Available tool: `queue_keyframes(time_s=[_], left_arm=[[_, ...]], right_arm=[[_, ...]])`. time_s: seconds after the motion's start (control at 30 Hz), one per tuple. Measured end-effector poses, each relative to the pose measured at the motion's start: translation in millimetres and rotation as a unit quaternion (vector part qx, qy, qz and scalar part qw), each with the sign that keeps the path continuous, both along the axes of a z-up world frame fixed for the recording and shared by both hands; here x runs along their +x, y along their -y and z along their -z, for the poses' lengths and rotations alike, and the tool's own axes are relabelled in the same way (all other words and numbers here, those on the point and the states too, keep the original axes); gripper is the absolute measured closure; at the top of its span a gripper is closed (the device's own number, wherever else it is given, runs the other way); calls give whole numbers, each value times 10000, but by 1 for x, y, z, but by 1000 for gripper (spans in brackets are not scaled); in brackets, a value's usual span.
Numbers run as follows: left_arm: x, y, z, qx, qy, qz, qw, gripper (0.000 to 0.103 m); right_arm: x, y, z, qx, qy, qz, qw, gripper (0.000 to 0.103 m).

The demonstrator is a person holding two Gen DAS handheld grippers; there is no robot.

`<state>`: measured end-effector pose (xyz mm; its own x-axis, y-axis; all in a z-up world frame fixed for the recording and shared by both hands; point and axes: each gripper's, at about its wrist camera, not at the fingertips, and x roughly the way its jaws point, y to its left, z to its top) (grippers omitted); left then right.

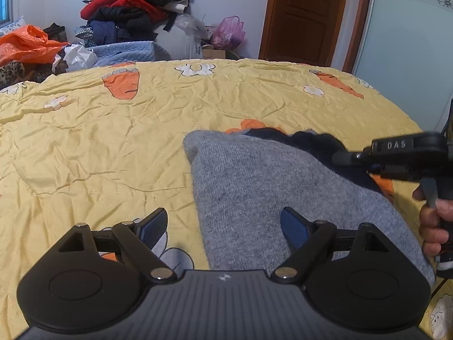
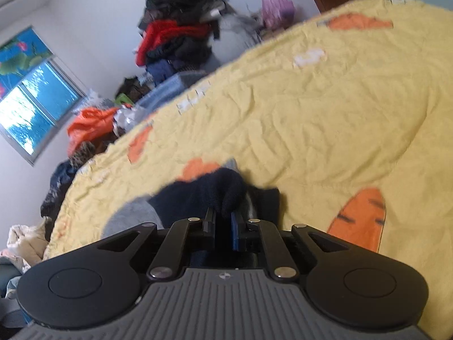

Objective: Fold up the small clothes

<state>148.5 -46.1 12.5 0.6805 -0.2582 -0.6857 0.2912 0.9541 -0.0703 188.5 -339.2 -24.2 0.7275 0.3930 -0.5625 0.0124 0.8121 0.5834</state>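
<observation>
Left gripper [image 1: 223,226]: jaws wide, empty, over grey knit garment [image 1: 254,198]; right gripper [image 2: 222,221]: pinching dark navy fabric [image 2: 215,189]; yellow carrot-print bedspread [image 1: 113,147] beneath.

I'm working in a lived-in home bedroom. A bed [image 1: 141,130] fills the view, spread with a crumpled yellow quilt printed with carrots and white flowers. Beyond its far edge a heap of clothes [image 1: 133,8] in red, black and navy is stacked against the white wall, with an orange plastic bag [image 1: 25,42] and a pink one [image 1: 229,32] nearby. A brown wooden door [image 1: 305,14] stands past the far right corner, and what looks like a window [image 2: 31,104] under a flowered blind shows at left.
</observation>
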Motion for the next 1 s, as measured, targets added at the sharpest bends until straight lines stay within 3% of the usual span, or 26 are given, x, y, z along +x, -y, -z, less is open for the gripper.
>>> queue_keyframes(time_s=[0.07,0.13,0.2,0.33,0.53,0.63,0.73,0.8,0.9,0.97,1.0], left_arm=[[1,-1,-1,-36,-3,6,10000,15],[3,-4,-3,-106,-20,36,9999,15],[9,-9,-4,-232,-53,42,9997,15],[32,-28,2,-850,-406,-59,9955,15],[79,-42,27,-1961,-1252,249,9722,15],[98,-40,35,-2347,-1423,345,9610,15],[112,-34,37,-2540,-1415,431,9558,15],[120,-28,39,-2532,-1373,492,9564,16],[128,-17,39,-2301,-1180,570,9643,16],[131,-12,37,-2145,-1017,584,9697,31],[132,-10,36,-2038,-959,543,9728,47]], right_arm=[[-9,7,-2,232,96,79,9997,67],[-20,15,-9,251,255,190,9992,28],[-28,25,-11,197,277,305,9990,3],[-26,44,3,706,-89,-3,9975,10],[-13,33,13,868,-176,-665,9938,15],[3,23,14,867,-122,-893,9921,16],[23,18,15,920,-109,-1017,9905,23],[36,11,16,870,-113,-1158,9894,30],[53,4,17,782,-113,-1329,9880,40],[61,3,18,837,-169,-1334,9874,47],[64,2,19,817,-183,-1328,9876,57]])
